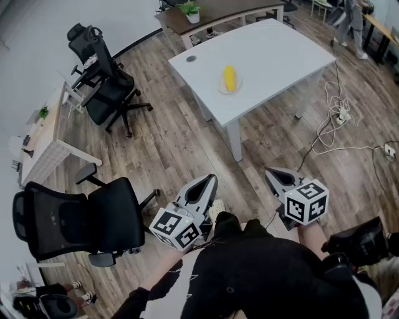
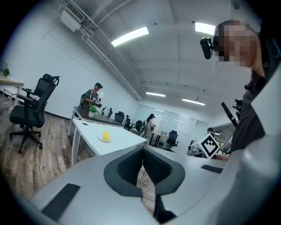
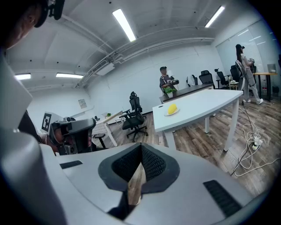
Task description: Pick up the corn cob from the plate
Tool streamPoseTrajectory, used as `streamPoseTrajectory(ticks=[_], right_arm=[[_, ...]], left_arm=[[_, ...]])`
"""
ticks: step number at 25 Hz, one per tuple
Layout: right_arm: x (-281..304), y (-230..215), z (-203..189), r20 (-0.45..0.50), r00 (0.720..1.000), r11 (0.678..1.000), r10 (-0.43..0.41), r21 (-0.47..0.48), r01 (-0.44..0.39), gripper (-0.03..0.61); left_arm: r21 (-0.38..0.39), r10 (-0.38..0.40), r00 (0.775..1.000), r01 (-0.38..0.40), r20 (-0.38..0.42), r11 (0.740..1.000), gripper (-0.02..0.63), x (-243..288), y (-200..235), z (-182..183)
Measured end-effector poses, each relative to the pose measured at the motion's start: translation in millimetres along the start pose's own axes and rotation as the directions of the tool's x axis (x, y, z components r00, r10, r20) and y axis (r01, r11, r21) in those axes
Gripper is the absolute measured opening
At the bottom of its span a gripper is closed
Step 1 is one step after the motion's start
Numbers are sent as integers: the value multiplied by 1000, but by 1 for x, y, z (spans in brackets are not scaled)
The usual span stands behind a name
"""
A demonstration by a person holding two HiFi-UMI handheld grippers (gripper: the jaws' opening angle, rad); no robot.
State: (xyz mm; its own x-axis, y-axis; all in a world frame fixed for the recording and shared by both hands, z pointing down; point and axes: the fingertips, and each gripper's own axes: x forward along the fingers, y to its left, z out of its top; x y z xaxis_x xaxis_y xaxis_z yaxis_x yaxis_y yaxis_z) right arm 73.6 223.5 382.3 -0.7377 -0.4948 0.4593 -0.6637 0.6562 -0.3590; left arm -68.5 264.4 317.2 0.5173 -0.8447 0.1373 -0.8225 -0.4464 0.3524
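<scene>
A yellow corn cob [image 1: 230, 78] lies on a small white plate [image 1: 221, 88] near the middle of a white table [image 1: 274, 43], far ahead of both grippers. My left gripper [image 1: 210, 180] and right gripper [image 1: 270, 172] are held close to the body above the wooden floor. Both are shut, with nothing between their jaws. In the left gripper view the corn cob [image 2: 106, 135] is small and distant, up and left of the left gripper [image 2: 142, 152]. From the right gripper [image 3: 141, 147], the corn cob [image 3: 172, 108] shows on the table, up and to the right.
Black office chairs stand at the left [image 1: 103, 84] and near left [image 1: 75, 221]. White cables [image 1: 336, 121] trail over the floor right of the table. A wooden desk with a plant [image 1: 190, 10] stands behind the table, and a person [image 1: 352, 22] walks at far right.
</scene>
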Motion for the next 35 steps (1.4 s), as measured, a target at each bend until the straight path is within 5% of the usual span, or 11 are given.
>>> streamPoseTrajectory(ticks=[22,35], right_arm=[[17,-10,16,19,1000,999,11,47,-12,15],[79,-39,63,8,999,996,-38,87,37,15]], left_arm=[[22,4,1000,-5,24,1000,15,7,14,20],[-12,-37,999,37,16,999,15,63,84,52]])
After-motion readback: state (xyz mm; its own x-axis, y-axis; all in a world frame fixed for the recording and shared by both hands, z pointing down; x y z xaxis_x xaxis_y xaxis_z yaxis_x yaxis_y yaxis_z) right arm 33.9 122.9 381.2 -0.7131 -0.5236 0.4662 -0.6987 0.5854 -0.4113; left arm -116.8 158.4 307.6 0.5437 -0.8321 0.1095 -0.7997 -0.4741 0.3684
